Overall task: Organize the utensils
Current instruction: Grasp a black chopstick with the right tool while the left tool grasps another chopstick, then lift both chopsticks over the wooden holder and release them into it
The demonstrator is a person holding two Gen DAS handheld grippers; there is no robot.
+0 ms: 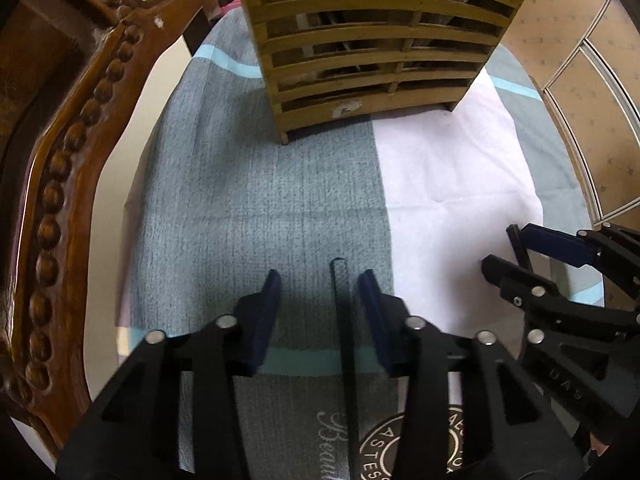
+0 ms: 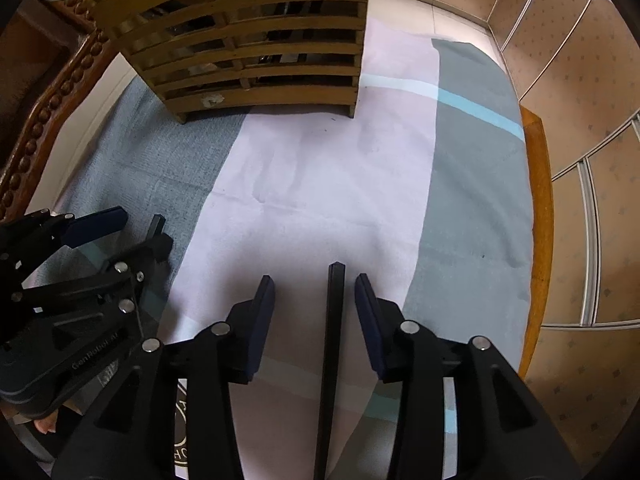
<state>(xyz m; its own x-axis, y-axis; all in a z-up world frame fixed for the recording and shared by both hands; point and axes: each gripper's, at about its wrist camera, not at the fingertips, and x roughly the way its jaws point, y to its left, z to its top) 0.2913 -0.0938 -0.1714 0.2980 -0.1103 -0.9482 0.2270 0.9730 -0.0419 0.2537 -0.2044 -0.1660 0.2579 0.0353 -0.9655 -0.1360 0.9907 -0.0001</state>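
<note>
Hovered w/ left gripper (image 1: pixel 318 280) & right gripper (image 2: pixel 314 284) both spread wide, empty, over cloth (image 2: pixel 320 168); no loose utensils visible, slatted wooden holder (image 1: pixel 372 40) ahead probably light, rigid, graspable by side wall.

A home dining spot: carved wooden chair (image 1: pixel 60 184), cloth-covered table (image 2: pixel 320 184), slatted utensil rack (image 1: pixel 376 36).

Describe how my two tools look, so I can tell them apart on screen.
Both look identical: the left tool and right tool have black angular plastic linkages, silver round pivot pins, dark blue finger pads and a thin black centre rod. White "GenRobot.AI" lettering shows on the left one's side.
</note>
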